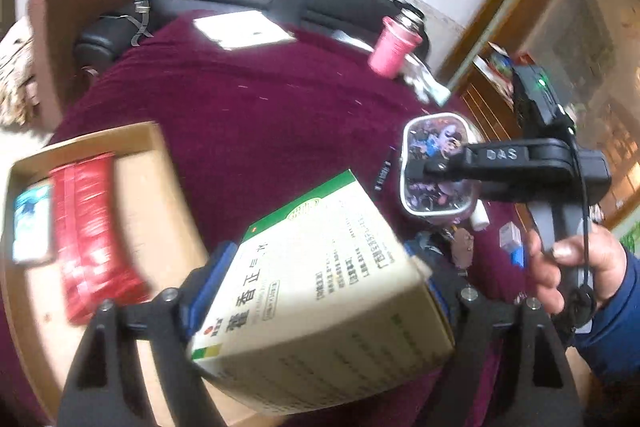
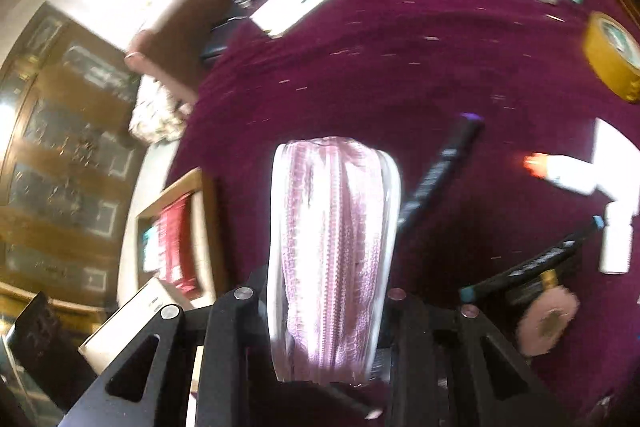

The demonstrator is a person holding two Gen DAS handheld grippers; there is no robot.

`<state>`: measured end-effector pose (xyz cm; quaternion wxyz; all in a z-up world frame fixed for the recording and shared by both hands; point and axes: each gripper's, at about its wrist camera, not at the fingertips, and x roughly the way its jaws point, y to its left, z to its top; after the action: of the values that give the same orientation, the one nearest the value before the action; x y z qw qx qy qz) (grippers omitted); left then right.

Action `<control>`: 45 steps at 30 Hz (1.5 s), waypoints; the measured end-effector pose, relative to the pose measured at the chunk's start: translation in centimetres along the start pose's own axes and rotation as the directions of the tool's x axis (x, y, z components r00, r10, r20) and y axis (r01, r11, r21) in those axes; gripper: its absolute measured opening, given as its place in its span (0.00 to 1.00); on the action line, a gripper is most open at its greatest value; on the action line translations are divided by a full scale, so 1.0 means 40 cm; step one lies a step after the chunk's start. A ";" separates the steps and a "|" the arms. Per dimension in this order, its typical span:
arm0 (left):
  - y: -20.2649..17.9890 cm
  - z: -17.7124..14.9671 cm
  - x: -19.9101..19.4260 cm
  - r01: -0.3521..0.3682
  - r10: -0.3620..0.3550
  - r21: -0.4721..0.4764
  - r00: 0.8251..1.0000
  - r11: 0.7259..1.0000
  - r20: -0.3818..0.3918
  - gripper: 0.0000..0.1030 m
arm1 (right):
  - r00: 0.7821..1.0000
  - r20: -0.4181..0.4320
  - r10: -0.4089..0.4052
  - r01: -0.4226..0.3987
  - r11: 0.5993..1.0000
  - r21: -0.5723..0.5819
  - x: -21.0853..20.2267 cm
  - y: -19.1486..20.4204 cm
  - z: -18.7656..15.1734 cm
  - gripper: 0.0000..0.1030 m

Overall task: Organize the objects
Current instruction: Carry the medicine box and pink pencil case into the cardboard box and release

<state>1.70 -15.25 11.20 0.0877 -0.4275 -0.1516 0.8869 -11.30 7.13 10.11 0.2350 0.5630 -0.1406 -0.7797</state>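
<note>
1. left wrist view: the left tool stands wide, its blue pads clamped on the sides of a cream cardboard medicine box with a green edge, carried above the maroon-clothed tabletop, probably bound for the shallow brown cardboard tray just beside it, where a red packet already lies. the right tool grips a small zippered pouch with a purple printed face.
2. right wrist view: the right tool is nearly closed, pinching the pouch edge-on, clear of the loose markers, so it can travel.
</note>
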 end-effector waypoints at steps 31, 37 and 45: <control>0.465 -0.092 -0.131 -0.188 0.222 -0.418 0.974 0.889 0.034 0.80 | 0.961 -0.264 0.080 -0.160 0.940 -0.300 0.479 0.483 0.007 0.35; 0.461 -0.082 -0.118 -0.246 0.278 -0.367 0.960 0.897 0.038 0.80 | 0.964 -0.262 -0.045 -0.050 0.937 -0.345 0.484 0.492 0.031 0.62; 0.445 -0.073 -0.136 -0.259 0.283 -0.308 0.958 0.916 0.036 0.81 | 0.968 -0.240 -0.075 -0.013 0.938 -0.347 0.418 0.473 0.082 0.73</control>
<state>6.87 -32.94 7.34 -0.1081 -0.4167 -0.2271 0.8735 -14.72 -17.87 6.74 0.3338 0.6086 0.0383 -0.7188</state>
